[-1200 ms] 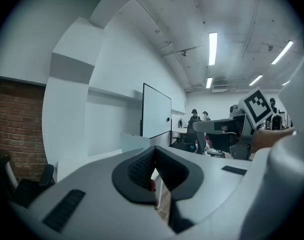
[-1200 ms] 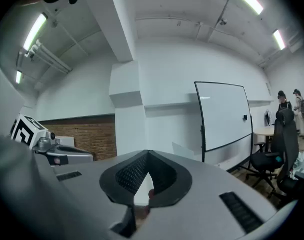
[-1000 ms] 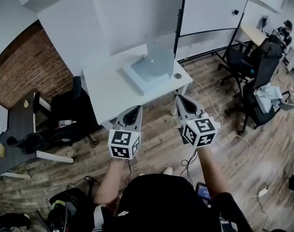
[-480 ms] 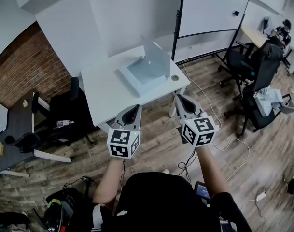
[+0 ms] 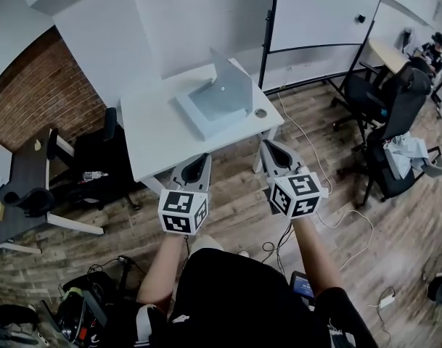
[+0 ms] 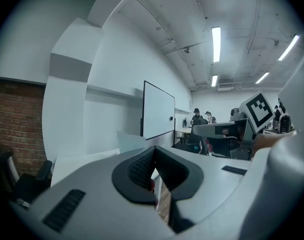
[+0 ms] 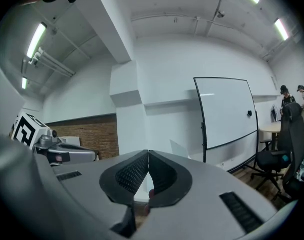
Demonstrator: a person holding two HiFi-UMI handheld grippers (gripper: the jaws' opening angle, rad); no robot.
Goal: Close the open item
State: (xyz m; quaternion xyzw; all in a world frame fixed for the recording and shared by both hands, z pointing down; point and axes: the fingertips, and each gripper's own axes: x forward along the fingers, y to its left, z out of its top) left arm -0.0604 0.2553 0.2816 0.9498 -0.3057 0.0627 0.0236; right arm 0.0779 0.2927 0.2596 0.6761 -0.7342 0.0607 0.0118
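A white rectangular table (image 5: 152, 135) stands on the brown wood-plank floor (image 5: 235, 220), at twelve o'clock from the person. On it sits an open silver-grey laptop (image 5: 213, 107), lid raised. A small round grey object (image 5: 260, 112) – perhaps a cup – lies at the laptop's four o'clock. The left gripper (image 5: 201, 158) and the right gripper (image 5: 266, 145) hover at the table's near edge, both pointing toward twelve, jaws together. A white whiteboard (image 5: 322, 9) stands at one o'clock.

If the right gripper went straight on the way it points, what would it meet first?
Likely the open laptop on the white table: the right gripper, jaws shut, aims at its lid with nothing between. Height is unclear, so it might pass above.
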